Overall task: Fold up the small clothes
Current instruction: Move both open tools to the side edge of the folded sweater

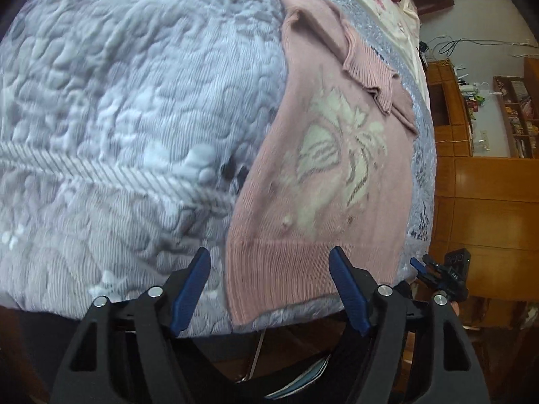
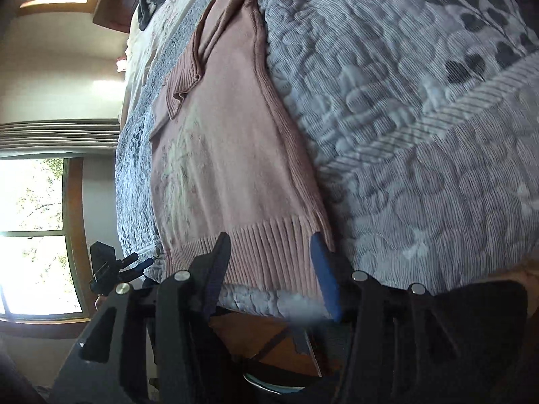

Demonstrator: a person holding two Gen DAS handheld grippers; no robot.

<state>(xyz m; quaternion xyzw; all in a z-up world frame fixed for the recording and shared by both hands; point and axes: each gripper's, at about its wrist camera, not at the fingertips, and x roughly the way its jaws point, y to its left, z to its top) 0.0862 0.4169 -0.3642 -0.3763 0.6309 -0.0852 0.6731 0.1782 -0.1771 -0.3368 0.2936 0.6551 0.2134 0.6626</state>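
Spread flat on the bed, a small dusty-pink knitted sweater [image 1: 323, 181] with a pale cream butterfly motif [image 1: 340, 155] lies along one side edge of the grey-white quilted bedspread [image 1: 118, 101], its ribbed hem at the near edge of the bed and its neck end farther up. One ribbed-cuffed sleeve [image 1: 367, 67] is folded across the chest.

The left gripper [image 1: 269, 289], black with blue pads, hangs just off the near edge of the bed, jaws spread wide and holding nothing; the hem's corner sits between them. The right gripper [image 2: 273, 276] is likewise wide open and empty, its two fingers framing the ribbed hem [image 2: 266, 252] at its other corner.

From the left wrist view the other gripper's black body shows small white lettering, too blurred to read. Wooden shelves [image 1: 515, 118] stand beyond the bed; a bright wood-framed window [image 2: 37, 235] shows in the right wrist view.
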